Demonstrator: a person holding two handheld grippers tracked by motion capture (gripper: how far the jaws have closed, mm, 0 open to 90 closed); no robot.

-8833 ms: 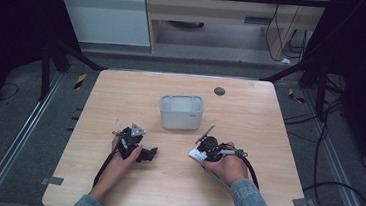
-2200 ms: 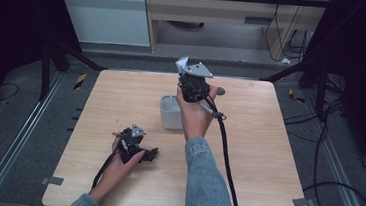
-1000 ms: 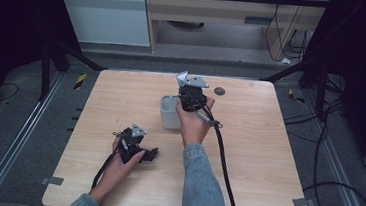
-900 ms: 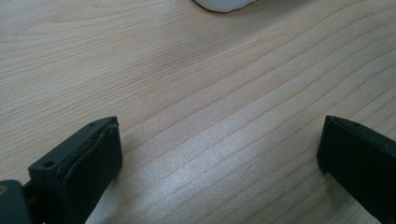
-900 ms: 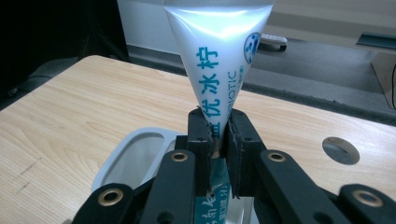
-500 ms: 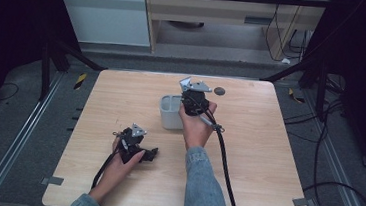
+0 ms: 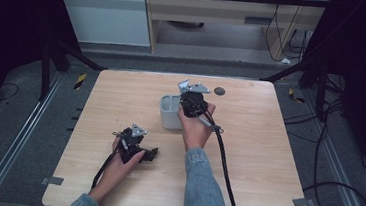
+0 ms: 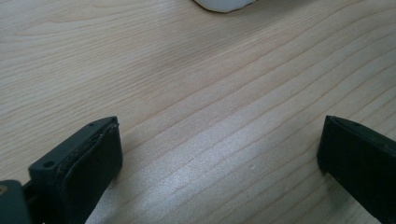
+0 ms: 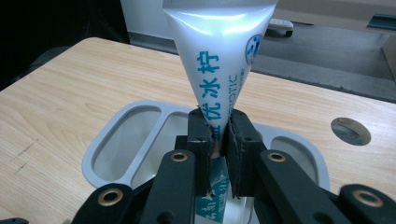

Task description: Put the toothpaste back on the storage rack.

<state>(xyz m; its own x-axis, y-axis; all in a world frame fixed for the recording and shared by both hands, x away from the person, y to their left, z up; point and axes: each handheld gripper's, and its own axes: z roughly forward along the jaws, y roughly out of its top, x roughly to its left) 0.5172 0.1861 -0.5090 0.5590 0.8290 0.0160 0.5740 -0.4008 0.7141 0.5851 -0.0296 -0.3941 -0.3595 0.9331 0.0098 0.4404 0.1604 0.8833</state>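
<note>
I have the right gripper (image 9: 219,135) clenched on a white tube (image 9: 219,51) with blue lettering, its fingers (image 9: 200,140) pinching the tube low down, close to its narrow end. The tube stands upright, widening toward the crimped top, directly over the grey holder (image 9: 116,135), a compartmented tray sitting toward the far middle of the bench (image 7: 276,156). In the high view the right gripper (image 7: 191,101) sits over the holder (image 7: 168,113), with its cable trailing toward the near edge. I cannot tell whether the tube's lower end touches the holder's floor.

My left gripper (image 7: 134,146) rests low on the near-left part of the bench, well apart from the holder. Its fingers (image 8: 93,158) are released, spread wide with nothing but bare wood between them.
</note>
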